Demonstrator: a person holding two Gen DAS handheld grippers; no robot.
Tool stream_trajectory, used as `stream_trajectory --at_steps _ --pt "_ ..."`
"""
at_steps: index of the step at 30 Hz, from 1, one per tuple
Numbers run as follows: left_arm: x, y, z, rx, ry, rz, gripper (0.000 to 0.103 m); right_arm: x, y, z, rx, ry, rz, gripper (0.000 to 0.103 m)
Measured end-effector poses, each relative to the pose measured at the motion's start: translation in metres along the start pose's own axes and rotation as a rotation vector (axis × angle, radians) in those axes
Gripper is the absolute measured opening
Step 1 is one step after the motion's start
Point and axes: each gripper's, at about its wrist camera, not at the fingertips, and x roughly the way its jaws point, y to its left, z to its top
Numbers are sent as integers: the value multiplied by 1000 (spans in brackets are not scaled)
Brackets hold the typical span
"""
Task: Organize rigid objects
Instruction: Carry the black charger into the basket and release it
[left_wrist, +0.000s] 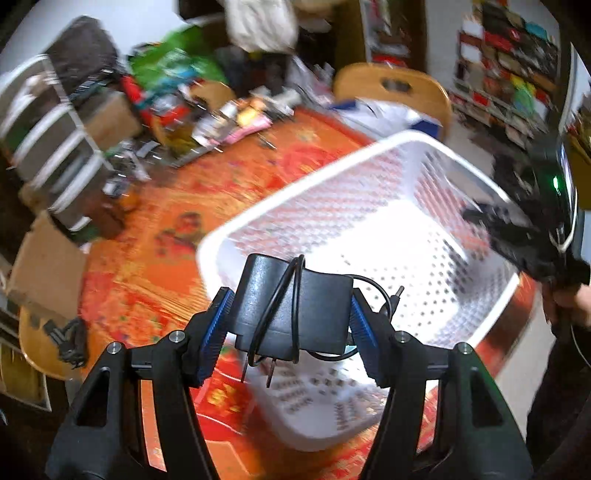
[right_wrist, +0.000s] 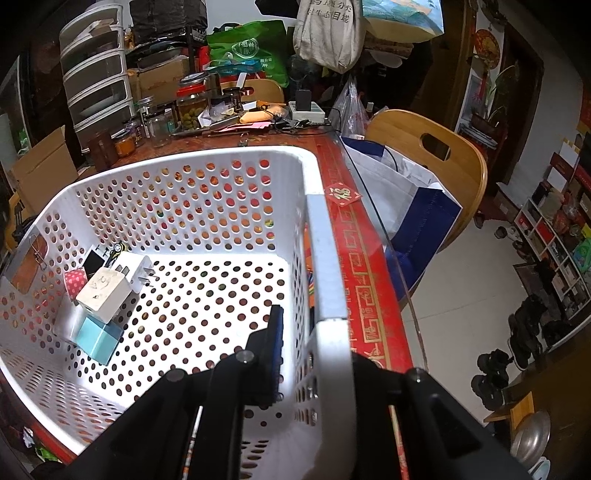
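A black power adapter (left_wrist: 291, 306), its cord wound around it and its prongs hanging down, is pinched between the blue pads of the left tool (left_wrist: 291, 325), above the near rim of the white basket (left_wrist: 369, 206). The right tool (right_wrist: 314, 354) is pressed together on the basket's side wall, one finger inside and one outside. In the basket's far corner already lie a white charger (right_wrist: 105, 293), a pale blue box (right_wrist: 98, 339) and other small items. Judging by this, sorting is partly done; the adapter is not yet dropped in, and clutter remains on the tabletop (right_wrist: 369, 258).
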Motion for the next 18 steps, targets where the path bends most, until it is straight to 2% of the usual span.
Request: stream_trajectory --at_steps 3,8,11,18 --pt "23 -18 0 23 97 -42 60 0 -1 0 4 -1 6 14" --pt "62 -26 -11 24 208 -45 60 0 0 -1 7 -3 12 15" --pt "77 -11 -12 11 228 -34 60 0 0 -1 7 -2 12 15" --pt "89 -11 -13 24 228 -2 60 0 -1 -1 7 -1 12 15"
